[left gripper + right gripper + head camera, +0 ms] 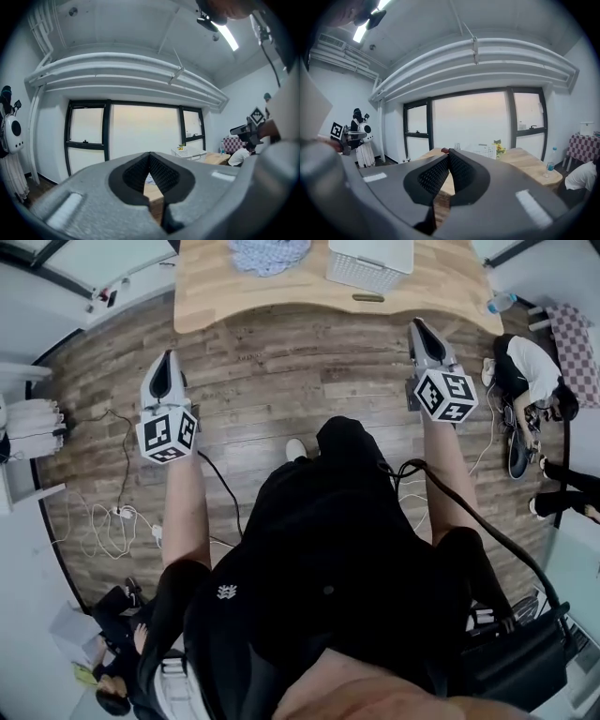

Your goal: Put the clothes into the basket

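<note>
Two hand-held grippers are pointing forward over the wooden floor [281, 381], both well short of the table [216, 296], whose near edge is running across the top of the head view. A wide strip of open planks is lying between the jaw tips and that edge. The clothes [270, 254], a blue-and-white patterned heap, are sitting on the tabletop towards its far side, partly cut off by the frame. The white basket [370, 261] is standing just to their right on the same surface, apart from them. At the table's right corner a bottle [500, 303] is standing close to the rim. A seated person [530, 371] on the floor past that corner is narrowing the room on the right. On the left, loose cables [112, 512] are trailing over the planks (well behind the left gripper's tip).

The left gripper [167, 362] is being held out on a bare forearm, its marker cube facing up and its nose aiming towards the table's left corner. Its jaws are meeting at the tips with nothing between them. The right gripper [420, 329] is reaching a little farther forward, nearer the table edge, just right of the basket's line. Its jaws are likewise pressing together and carrying nothing.
</note>
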Motion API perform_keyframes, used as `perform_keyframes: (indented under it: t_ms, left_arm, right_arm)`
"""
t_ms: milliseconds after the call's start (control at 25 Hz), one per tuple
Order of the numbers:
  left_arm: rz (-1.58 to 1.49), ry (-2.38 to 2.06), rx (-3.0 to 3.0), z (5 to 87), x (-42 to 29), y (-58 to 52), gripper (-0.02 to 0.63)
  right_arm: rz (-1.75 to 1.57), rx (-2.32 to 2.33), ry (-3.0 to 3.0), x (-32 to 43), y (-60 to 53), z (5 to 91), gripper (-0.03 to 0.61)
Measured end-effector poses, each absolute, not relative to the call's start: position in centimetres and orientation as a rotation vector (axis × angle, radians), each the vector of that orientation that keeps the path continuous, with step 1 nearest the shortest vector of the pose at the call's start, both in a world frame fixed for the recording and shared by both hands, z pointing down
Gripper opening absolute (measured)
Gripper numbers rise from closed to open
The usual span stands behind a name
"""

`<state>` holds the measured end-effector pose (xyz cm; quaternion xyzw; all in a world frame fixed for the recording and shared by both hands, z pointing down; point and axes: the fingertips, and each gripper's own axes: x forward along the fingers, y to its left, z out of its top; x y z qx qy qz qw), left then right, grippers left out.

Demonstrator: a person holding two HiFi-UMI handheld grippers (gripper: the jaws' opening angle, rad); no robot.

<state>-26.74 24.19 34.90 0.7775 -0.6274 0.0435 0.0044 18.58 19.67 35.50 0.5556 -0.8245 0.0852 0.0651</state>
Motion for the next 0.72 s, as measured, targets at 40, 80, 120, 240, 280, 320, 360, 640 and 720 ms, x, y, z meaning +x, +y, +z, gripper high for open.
perform_keyframes:
  t_ms: [40,80,120,240,280,320,360,640,720]
  left_arm:
    - [0.129,-1.959,2.435,34.7,-26.8,23.2,-0.002]
    - [0.113,-1.948,2.428,34.4,-26.8,22.3,-0.002]
    - [0.093,-1.938,2.418,34.1,-26.8,21.5,-0.002]
    - [0.069,-1.948,2.396,33.7,-26.8,18.5,-0.002]
    - [0.074,-1.959,2.396,33.6,-26.8,17.3,-0.002]
    - [0.079,-1.97,2.396,33.5,-26.7,16.0,-0.002]
    - [0.082,-1.977,2.397,33.4,-26.5,14.6,-0.002]
    - [0.13,-2.018,2.359,33.8,-26.8,4.7,-0.002]
    - [0.134,-2.048,2.342,33.1,-26.7,2.0,-0.002]
  right_arm:
    - [0.261,1.676,-2.494,18.3,18.8,35.5,-0.008]
    - [0.259,1.674,-2.501,18.1,18.0,35.4,-0.008]
    - [0.253,1.672,-2.508,18.0,17.1,35.2,-0.008]
    - [0.256,1.667,-2.524,18.1,13.8,35.8,-0.008]
    - [0.265,1.665,-2.528,18.2,12.3,36.2,-0.008]
    - [0.273,1.662,-2.532,18.2,10.6,36.6,-0.008]
    - [0.279,1.658,-2.536,18.2,8.9,36.9,-0.008]
    - [0.3,1.573,-2.581,17.0,-3.9,37.8,-0.008]
    - [0.297,1.561,-2.586,17.1,-7.2,37.3,-0.008]
